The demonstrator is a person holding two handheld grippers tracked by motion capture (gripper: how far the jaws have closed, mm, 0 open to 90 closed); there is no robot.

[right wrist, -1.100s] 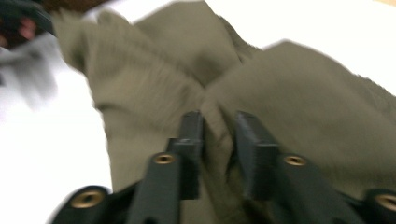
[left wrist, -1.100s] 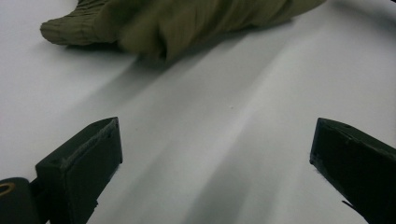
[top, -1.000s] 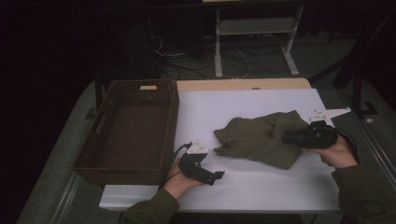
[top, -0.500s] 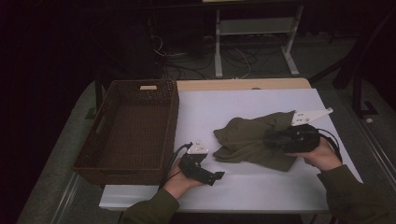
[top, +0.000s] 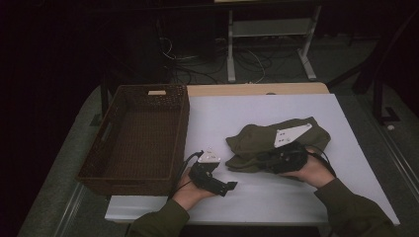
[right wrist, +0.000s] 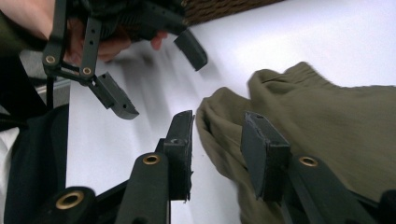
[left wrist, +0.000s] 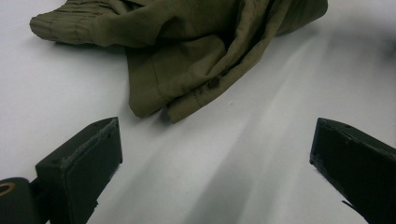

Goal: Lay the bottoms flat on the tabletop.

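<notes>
Olive garment (top: 257, 143): right gripper (right wrist: 217, 140) narrowing around its edge; left gripper (left wrist: 210, 154) wide.

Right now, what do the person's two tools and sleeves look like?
Both are black. The left tool and right tool each carry a pale grey three-cornered plate and a black cable. The blocky black pads hang on links with brass-coloured rivets. Both sleeves are olive green.
</notes>
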